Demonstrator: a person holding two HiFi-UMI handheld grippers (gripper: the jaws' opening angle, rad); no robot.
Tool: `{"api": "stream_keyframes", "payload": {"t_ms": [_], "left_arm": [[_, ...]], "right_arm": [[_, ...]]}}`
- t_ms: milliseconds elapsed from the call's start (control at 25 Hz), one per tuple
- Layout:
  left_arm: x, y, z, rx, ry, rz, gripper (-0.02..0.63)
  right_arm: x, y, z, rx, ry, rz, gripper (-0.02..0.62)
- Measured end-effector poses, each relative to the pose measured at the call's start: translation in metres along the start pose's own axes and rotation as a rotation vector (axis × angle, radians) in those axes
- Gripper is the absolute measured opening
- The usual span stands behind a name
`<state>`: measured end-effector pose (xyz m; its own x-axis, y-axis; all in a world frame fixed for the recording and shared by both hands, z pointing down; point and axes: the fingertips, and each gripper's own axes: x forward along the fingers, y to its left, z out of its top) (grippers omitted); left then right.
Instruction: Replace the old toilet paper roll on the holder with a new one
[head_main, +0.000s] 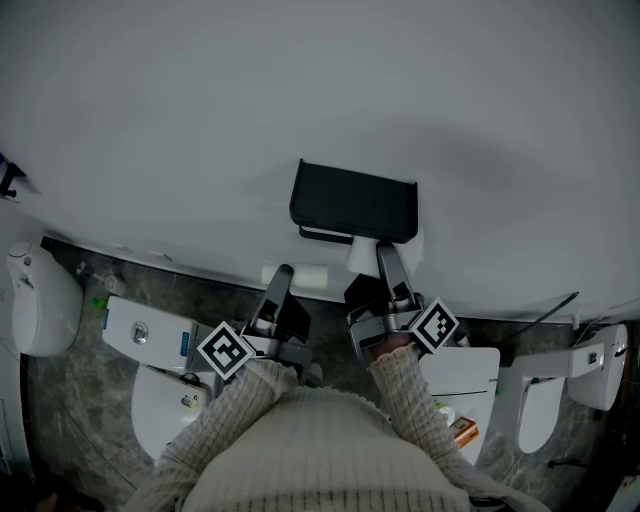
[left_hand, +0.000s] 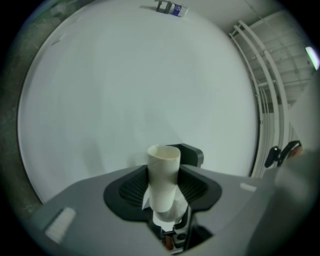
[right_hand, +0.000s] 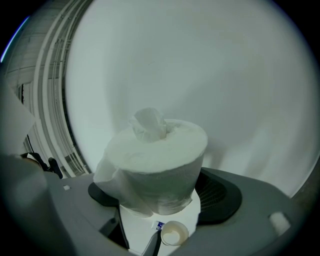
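You have two tools in hand: the left hand-held gripper and the right hand-held gripper. One bare cardboard tube stands between the left one's jaws, and one full paper roll between the right one's. One black holder hangs just ahead of both.

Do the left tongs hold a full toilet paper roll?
No, the left tongs grip only an empty cardboard tube.

The white wall carries a fixture — a black holder.
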<state>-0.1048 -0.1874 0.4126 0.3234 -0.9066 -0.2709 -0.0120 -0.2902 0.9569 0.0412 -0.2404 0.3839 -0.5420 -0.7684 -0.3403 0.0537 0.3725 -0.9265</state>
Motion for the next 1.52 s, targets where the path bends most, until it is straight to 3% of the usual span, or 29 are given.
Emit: {"api": "stream_keyframes", "payload": {"t_ms": [1520], "left_arm": [[0.006,0.003,-0.001,-0.006,-0.007,0.004,0.169]], "right_arm": [[0.025,-0.005,-0.031,0.028,0.148,-0.014,0.410]]}}
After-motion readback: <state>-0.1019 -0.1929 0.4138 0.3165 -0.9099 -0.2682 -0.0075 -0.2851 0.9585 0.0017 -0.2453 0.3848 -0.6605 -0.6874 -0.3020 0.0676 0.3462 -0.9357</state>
